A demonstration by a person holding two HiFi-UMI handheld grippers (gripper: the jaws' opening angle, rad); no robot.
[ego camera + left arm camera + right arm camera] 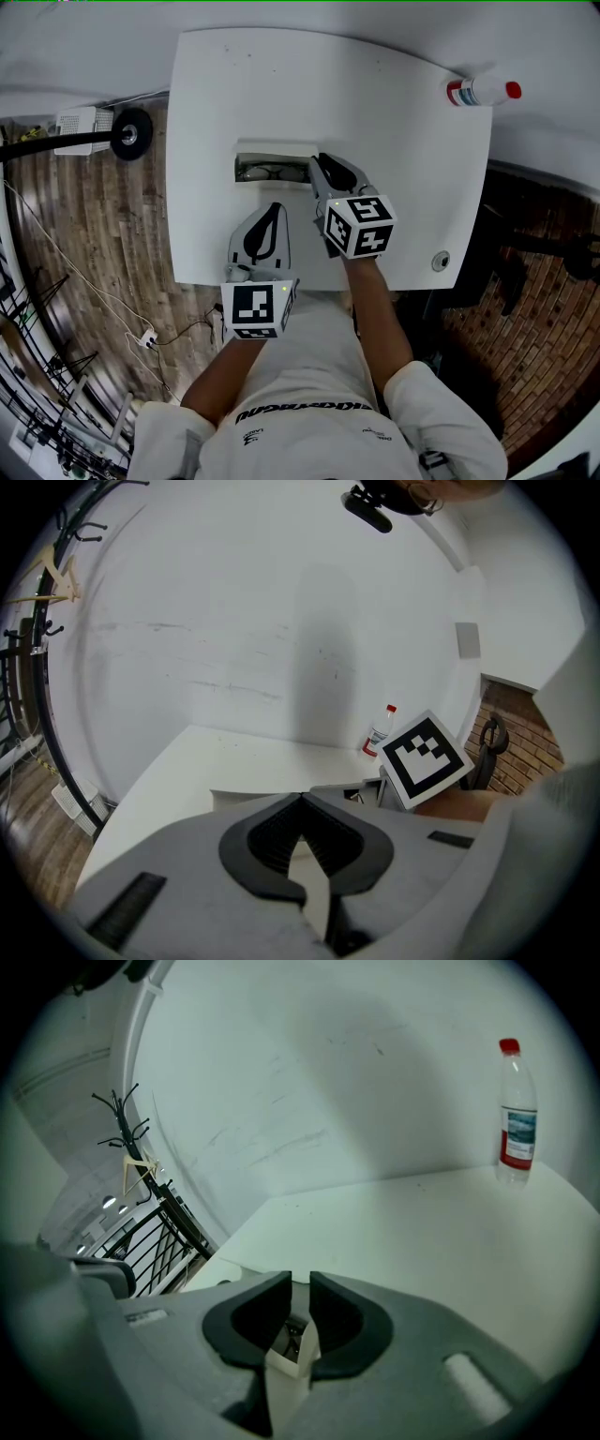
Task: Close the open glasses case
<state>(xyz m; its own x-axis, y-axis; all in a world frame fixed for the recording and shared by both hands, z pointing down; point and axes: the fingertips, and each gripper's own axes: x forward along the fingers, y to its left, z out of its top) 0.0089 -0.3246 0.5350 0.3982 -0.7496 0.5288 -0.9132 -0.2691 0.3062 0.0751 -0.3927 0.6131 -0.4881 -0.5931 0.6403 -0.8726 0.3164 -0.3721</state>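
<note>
On the white table (403,169), towards its left half, the glasses case (272,170) lies open with its long side across the person's front. A pair of dark glasses (265,172) shows inside it, and the pale lid runs along the far long side.

At the right end of the case sits the right gripper (297,1288). Its own view shows the jaws drawn narrow, with a white edge of the case wedged between the lower part of the pads and a bit of the dark glasses showing just behind that edge. The pads appear to press on the white edge from both sides. From the head view, this gripper's jaws reach over the case's right end and its marker cube lies on the near side of the case.

Nearer to the person than the case, and apart from it, is the left gripper (301,799). Its jaw tips meet, and nothing lies between them. The jaws point towards the near long side of the case, whose pale edge shows just beyond the tips in its own view.

Well to the right of the case and farther away, a plastic bottle (483,91) with a red cap lies at the table's corner. A small round disc (440,261) sits to the right of the case by the near edge.
</note>
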